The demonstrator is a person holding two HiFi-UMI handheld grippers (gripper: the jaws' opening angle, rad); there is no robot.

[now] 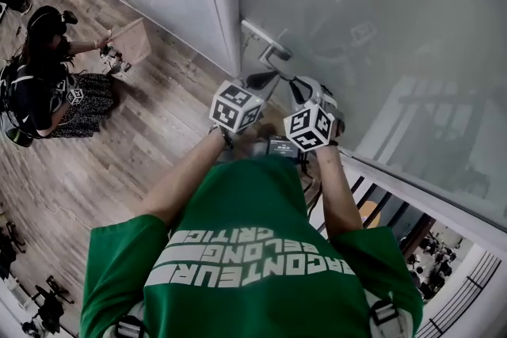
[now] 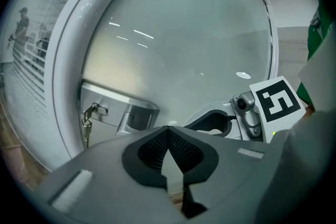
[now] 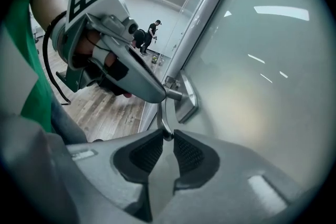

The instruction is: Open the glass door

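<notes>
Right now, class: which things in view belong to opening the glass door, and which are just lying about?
For the job: door; handle; right tongs, shut on the handle; left tongs, shut and empty.

Lying about: keys hanging in the lock, untouched; seated person; railing.

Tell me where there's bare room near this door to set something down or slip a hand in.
Bare wood floor lies between the seated person and the door frame. Around the door handle it is crowded: the right gripper is shut on it, the left gripper, shut and empty, sits close alongside, and keys hang from the lock plate.
</notes>
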